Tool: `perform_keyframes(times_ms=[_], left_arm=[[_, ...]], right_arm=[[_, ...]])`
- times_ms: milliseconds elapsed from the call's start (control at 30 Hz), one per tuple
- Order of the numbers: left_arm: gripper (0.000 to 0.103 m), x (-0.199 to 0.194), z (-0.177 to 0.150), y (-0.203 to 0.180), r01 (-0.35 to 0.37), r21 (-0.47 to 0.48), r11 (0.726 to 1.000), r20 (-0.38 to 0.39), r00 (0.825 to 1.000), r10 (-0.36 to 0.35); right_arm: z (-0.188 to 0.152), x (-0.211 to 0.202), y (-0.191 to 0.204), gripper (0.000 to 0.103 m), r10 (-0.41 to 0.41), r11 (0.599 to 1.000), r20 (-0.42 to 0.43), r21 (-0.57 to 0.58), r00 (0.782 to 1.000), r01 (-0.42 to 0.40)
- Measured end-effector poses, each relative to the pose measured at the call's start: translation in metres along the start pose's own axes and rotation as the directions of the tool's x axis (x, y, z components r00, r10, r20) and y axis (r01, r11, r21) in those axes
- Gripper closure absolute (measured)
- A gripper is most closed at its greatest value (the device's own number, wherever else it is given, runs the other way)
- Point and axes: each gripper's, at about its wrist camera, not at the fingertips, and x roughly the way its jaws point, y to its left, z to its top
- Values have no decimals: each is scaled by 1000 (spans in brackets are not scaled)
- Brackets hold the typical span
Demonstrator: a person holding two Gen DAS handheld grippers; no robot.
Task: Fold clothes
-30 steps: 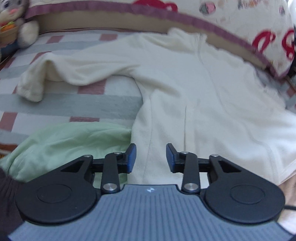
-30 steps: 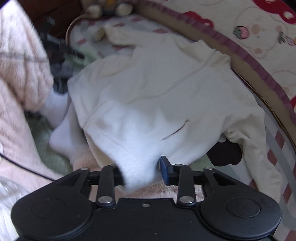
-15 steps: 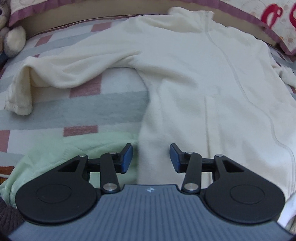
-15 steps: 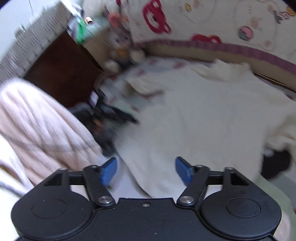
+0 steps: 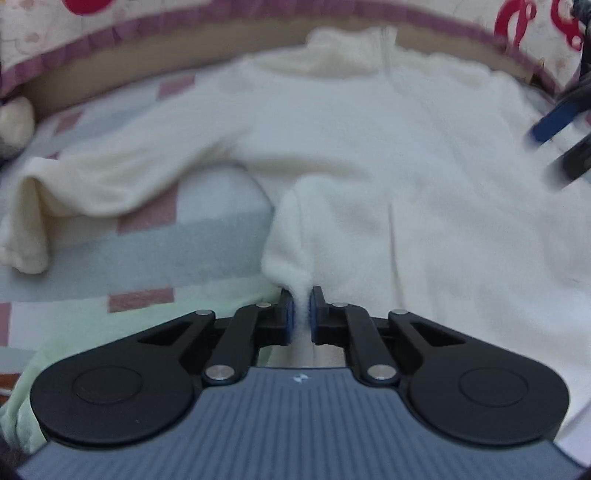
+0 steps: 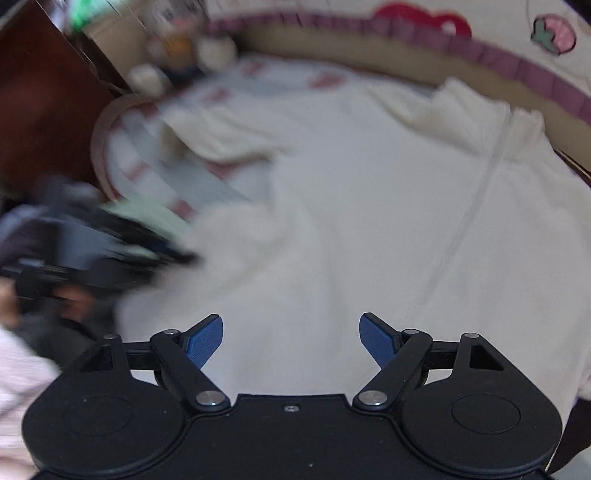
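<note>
A cream fleece jacket [image 5: 369, 147] lies spread on the bed, its collar at the far side and one sleeve [image 5: 92, 181] stretched out to the left. My left gripper [image 5: 302, 314] is shut on a pinch of the jacket's near edge, and fabric bulges up between the pads. In the right wrist view the same jacket [image 6: 369, 203] fills the middle. My right gripper [image 6: 291, 339] hovers over it with the jaws wide, closing slightly, and nothing between them. The right gripper's blue fingers [image 5: 550, 125] show blurred at the right edge of the left wrist view.
A pale green cloth [image 5: 92, 332] lies by the jacket's near left edge on the striped bedsheet [image 5: 203, 229]. A patterned quilt [image 5: 147, 22] borders the far side. A plush toy [image 6: 184, 48] sits at the far corner beside a dark wooden cabinet [image 6: 37, 110].
My left jaws have closed on the jacket's near edge. The right gripper has let go of the white fabric it held, opened wide and swung over the jacket.
</note>
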Motion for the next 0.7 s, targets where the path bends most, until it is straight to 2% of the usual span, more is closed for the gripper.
perform_keyframes(times_ms=[33,100,133,200,300,333,433,500,567,633,700], left_arm=[[95,-21,-3,8,28,-89,996,55,998,-23],[95,-56,-23,30,70,-278,958,154,988,-27],[95,-57,-33,37,36,-314,949,130,991,5],[95,-37,-46,45,-27,-325,945,31,999,39],[94,-10,-51,41,-86,-308,947,-41,996,77],[93,-3,-51,37,-105,-291,951,-62,994,91],[89,1,-44,19,-153,-149,977,-98,985,139],[85,-2,-40,20,-150,-132,980,-103,985,137],[80,-7,-37,25,-133,-159,978,-101,988,118],[79,-10,-34,36,-114,-226,967,-100,991,93],[79,-7,-24,44,-114,-257,960,-138,987,81]], right_arm=[[-1,9,-6,19,-28,1000,-13,4,1000,28],[-16,28,-16,19,6,998,-48,66,999,-3],[-25,38,-22,19,35,994,-65,105,997,-28],[-42,56,-28,20,71,985,-95,166,993,-54],[-56,72,-22,21,28,984,-128,180,991,-5],[-54,70,-17,21,3,987,-128,161,992,18],[-50,57,-9,21,-64,991,-118,113,991,78],[-50,48,-14,21,-81,987,-105,127,991,95],[-50,39,-26,21,-44,983,-84,172,995,58],[-51,30,-38,21,-1,972,-72,236,997,19],[-36,23,-48,21,93,941,-77,333,993,-63]])
